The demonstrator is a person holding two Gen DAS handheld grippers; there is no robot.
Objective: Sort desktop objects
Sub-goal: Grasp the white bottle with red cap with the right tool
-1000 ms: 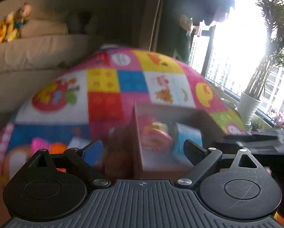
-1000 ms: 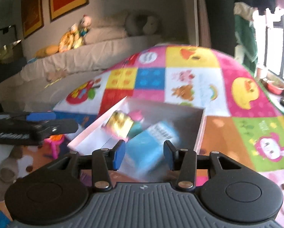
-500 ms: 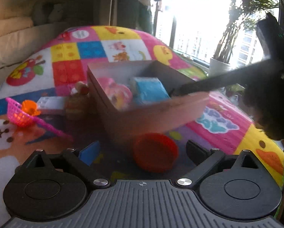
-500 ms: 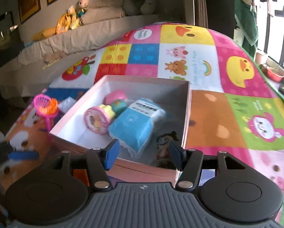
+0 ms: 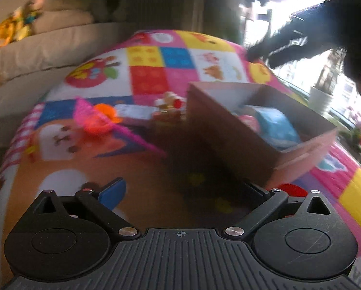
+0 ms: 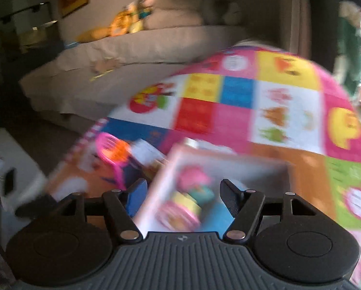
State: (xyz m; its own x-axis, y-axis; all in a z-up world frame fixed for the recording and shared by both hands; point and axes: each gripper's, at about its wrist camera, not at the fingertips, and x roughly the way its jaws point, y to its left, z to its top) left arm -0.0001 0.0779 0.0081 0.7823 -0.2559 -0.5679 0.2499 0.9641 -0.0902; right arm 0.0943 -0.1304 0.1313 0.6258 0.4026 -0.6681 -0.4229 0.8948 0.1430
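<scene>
the blue pack point(image 5: 278, 124) now lies in the cardboard box point(image 5: 231, 140) on the play mat point(image 5: 156, 72), no longer between my right claw point(image 6: 183, 197), whose jaws have just been opening and hold nothing. my left claw point(image 5: 183, 189) has spread wide and empty over the mat, the box now at its right, the red dish point(image 5: 290, 189) just past its right finger and the pink basket point(image 5: 93, 118) beyond.

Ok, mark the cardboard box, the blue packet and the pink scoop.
cardboard box point(image 5: 231, 135), left wrist view, its near side wall.
blue packet point(image 5: 276, 125), left wrist view, its top face.
pink scoop point(image 5: 88, 116), left wrist view, its basket end.
</scene>
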